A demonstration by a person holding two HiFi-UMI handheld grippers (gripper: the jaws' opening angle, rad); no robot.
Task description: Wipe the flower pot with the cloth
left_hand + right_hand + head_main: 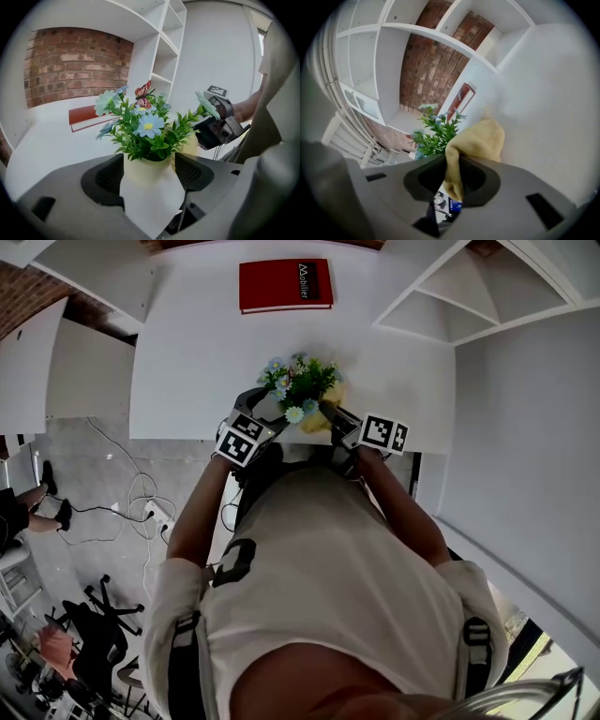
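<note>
A pale flower pot (149, 174) with green leaves and blue artificial flowers (300, 382) stands at the near edge of the white table (187, 352). My left gripper (150, 177) is shut on the pot, one jaw on each side of its wall. In the head view it (265, 420) sits at the pot's left. My right gripper (453, 174) is shut on a yellow cloth (477, 139), which bunches up above the jaws just right of the plant (433, 133). From the head view the cloth (323, 415) lies against the pot's right side, with the right gripper (339, 425) behind it.
A red book (285, 284) lies at the table's far side. White shelving (469, 287) rises on the right, and a brick wall (70, 61) stands behind the table. Cables (141, 498) and an office chair (94, 624) are on the floor to the left.
</note>
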